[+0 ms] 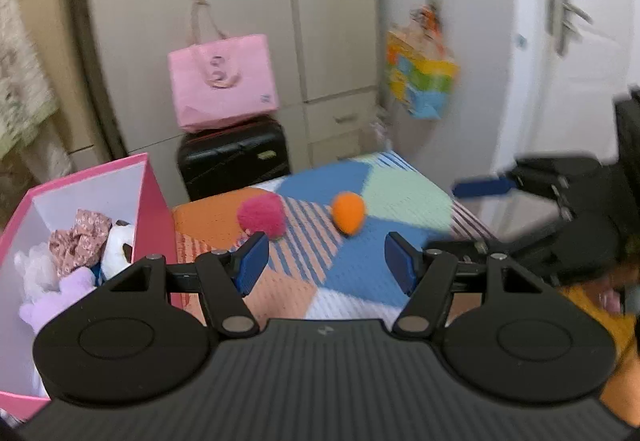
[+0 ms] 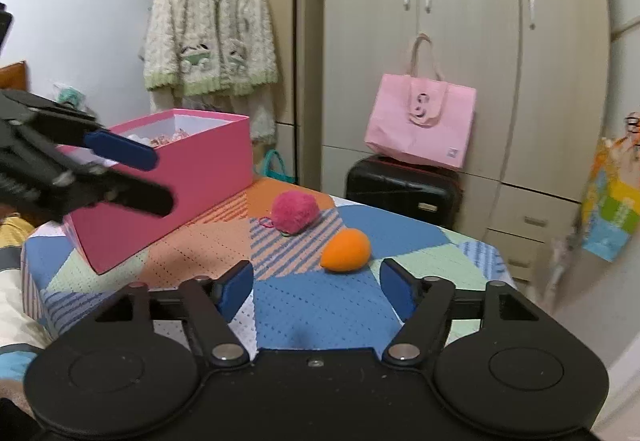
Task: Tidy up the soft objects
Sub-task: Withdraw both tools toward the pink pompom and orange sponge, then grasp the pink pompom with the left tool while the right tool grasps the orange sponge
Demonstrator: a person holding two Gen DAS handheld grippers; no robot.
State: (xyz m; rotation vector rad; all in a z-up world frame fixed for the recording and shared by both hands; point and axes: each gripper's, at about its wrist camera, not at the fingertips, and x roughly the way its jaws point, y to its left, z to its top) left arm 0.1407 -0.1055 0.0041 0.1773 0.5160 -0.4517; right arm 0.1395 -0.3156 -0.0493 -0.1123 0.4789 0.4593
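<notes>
Risk: pink box already crowded with plush; extra drop could spill over rim. Pink pompom light, round; could roll off desk if nudged. Orange sponge egg-shaped, could squirt from pinch. Left gripper partly open, empty, near pompom. Right gripper open, empty, just short of sponge.

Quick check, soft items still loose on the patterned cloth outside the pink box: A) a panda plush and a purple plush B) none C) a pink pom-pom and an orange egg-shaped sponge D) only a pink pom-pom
C: the pink pom-pom and the orange sponge both lie on the cloth beside the pink box, with neither gripper holding anything; the plush toys are already inside the box.
</notes>
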